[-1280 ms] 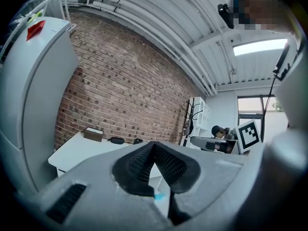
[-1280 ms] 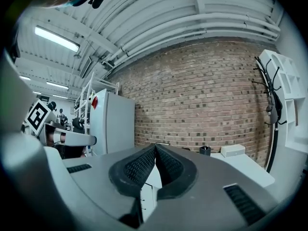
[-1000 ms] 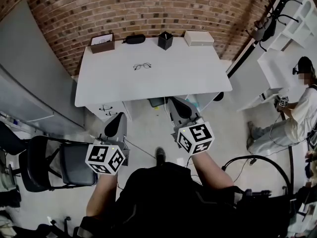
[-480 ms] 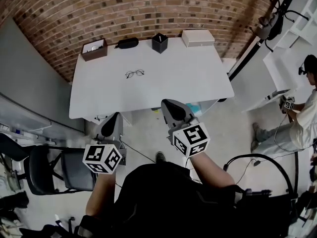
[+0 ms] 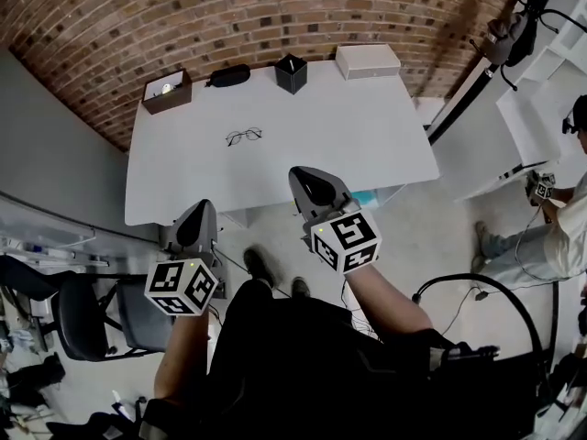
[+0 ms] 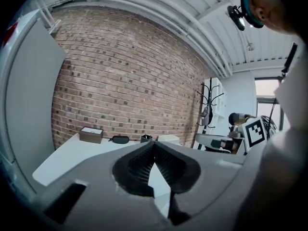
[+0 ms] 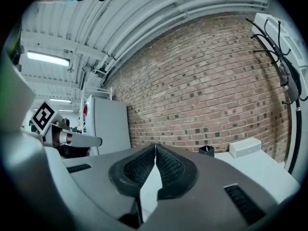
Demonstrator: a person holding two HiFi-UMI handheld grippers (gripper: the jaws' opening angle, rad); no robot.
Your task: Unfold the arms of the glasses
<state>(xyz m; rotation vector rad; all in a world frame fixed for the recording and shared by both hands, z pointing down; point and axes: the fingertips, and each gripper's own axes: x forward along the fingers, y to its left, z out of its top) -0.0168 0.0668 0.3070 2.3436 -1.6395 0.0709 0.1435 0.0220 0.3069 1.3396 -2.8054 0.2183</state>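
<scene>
At the lower left of the head view, the left gripper [image 5: 196, 218] hangs short of the smooth white table [image 5: 385, 145]. Its ribbed dark pads are pressed together on nothing, probably because no reach has begun. Up and to the right, on the table's left half, the thin wire-rimmed glasses [image 5: 244, 136] lie alone, well apart from both grippers; whether their arms are folded is too small to tell. At centre, the right gripper [image 5: 308, 181] overlaps the near table edge, jaws likewise closed and empty. A black glasses case [image 5: 227, 75] sits at the far edge.
</scene>
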